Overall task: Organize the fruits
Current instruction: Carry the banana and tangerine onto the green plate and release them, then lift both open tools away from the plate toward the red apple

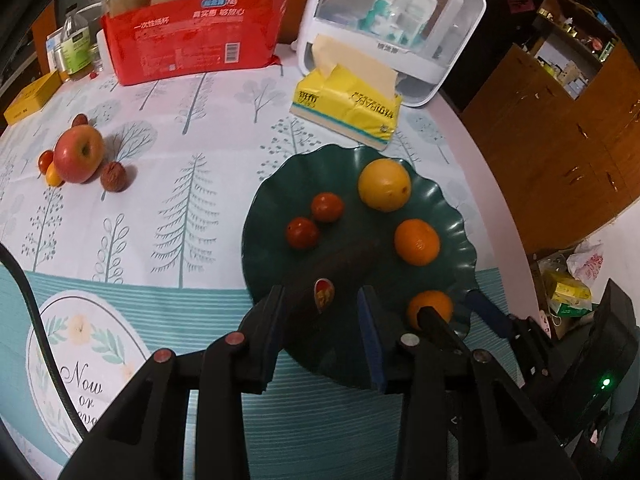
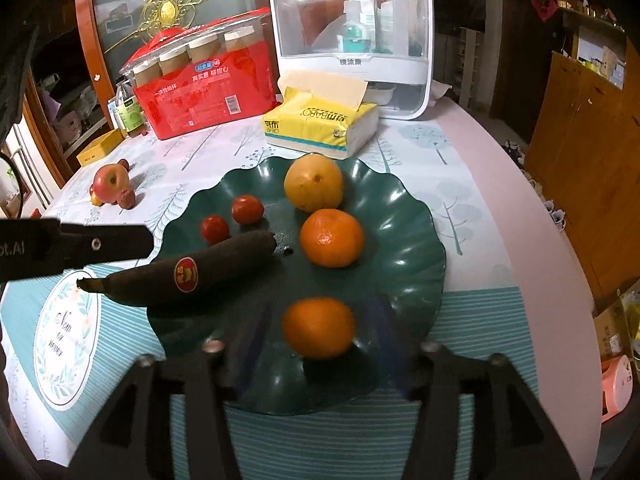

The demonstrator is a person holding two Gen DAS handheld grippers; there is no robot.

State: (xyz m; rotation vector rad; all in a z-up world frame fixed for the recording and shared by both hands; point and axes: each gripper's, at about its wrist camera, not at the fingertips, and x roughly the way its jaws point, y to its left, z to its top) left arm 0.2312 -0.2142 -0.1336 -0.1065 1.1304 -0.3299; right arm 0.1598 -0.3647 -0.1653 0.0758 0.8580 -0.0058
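Observation:
A dark green wavy plate [image 1: 448,208] [image 2: 412,240] holds a yellow fruit [image 1: 384,185] [image 2: 314,182], two oranges [image 1: 417,241] [image 1: 430,309] [image 2: 331,237] [image 2: 319,327], two small red tomatoes [image 1: 327,207] [image 1: 302,233] [image 2: 247,209] [image 2: 215,228] and a blackened banana with a red sticker [image 1: 328,280] [image 2: 200,270]. My left gripper [image 1: 322,320] is shut on the banana's lower end, above the plate's near rim. My right gripper [image 2: 318,344] is open, its blurred fingers either side of the nearest orange. An apple [image 1: 78,153] [image 2: 111,182] with small fruits lies on the table, left.
A yellow tissue pack [image 1: 348,104] [image 2: 320,122] lies behind the plate. A white storage box [image 1: 400,28] [image 2: 352,40] and a red pack of cups [image 1: 192,28] [image 2: 208,80] stand at the back. The table edge curves on the right.

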